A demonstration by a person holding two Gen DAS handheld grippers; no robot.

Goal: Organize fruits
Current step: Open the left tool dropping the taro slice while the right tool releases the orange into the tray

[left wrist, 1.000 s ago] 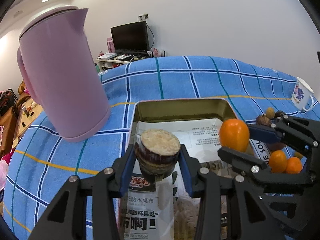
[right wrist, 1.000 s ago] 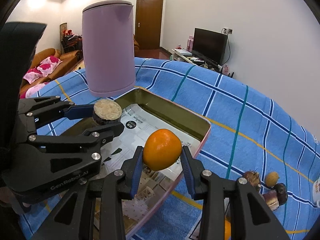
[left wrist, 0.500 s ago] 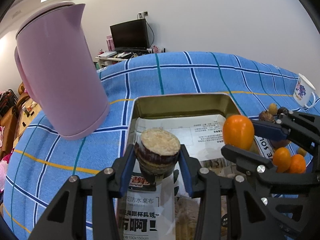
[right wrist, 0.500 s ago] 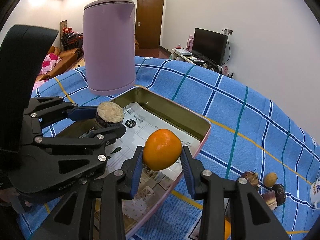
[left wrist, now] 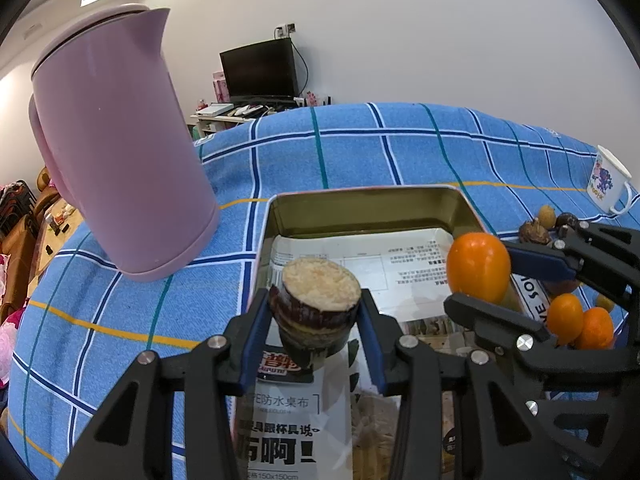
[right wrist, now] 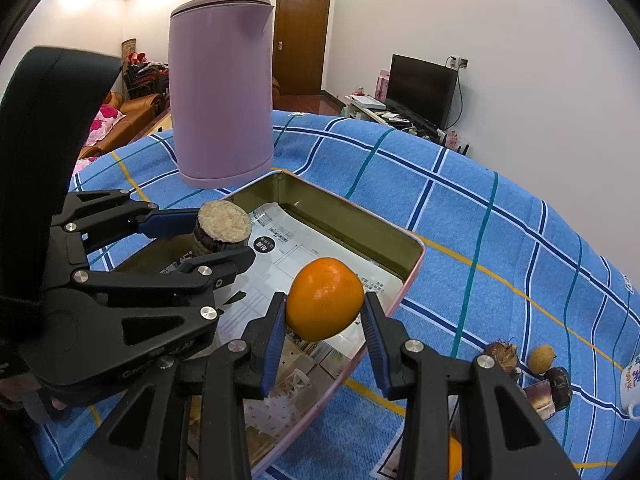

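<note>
A short piece of sugarcane (left wrist: 316,300) with purple skin and a pale cut top is clamped in my left gripper (left wrist: 314,308), which is shut on it. It hangs above the paper-lined metal tin (left wrist: 368,192), near the tin's left side. To its right, my right gripper (left wrist: 480,280) is shut on a round orange (left wrist: 478,266). In the right wrist view the orange (right wrist: 324,304) sits between the blue pads of the right gripper (right wrist: 324,312), above the tin's (right wrist: 352,208) right half. The left gripper (right wrist: 218,240) with the sugarcane (right wrist: 222,226) is beside it on the left.
A tall lilac kettle (left wrist: 116,168) stands on the blue checked tablecloth left of the tin. Right of the tin lie two small oranges (left wrist: 580,320), brown husked fruits (right wrist: 500,354), a longan (right wrist: 540,358) and a white mug (left wrist: 608,184).
</note>
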